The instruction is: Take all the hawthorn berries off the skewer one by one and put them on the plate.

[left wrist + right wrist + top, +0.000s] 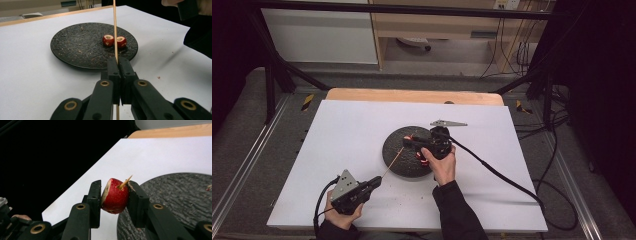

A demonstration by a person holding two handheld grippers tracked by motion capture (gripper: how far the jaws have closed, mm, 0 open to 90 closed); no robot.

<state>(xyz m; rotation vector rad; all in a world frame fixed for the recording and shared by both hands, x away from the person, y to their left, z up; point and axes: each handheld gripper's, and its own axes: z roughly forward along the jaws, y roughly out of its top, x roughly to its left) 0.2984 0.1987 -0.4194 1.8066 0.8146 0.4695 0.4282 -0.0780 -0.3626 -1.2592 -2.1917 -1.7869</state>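
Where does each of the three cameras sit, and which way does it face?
High view: above the table's near side, looking forward and down; both forearms and hands show.
Left gripper view: on the left gripper, facing the plate; jaws clamp the skewer.
Right gripper view: on the right gripper, jaws pinching a skewered fruit.
Shared: plate, skewer.

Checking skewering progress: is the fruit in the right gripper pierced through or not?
Pierced through: the skewer tip pokes out of the red fruit clamped by the right gripper.

The plate (75, 50) looks dark, matt and rough-grained. The skewer (115, 30) is pale bare wood. The red fruit (115, 196) has smooth, glossy skin. The table cover (347, 135) is smooth matt white over a wooden edge (412, 96).
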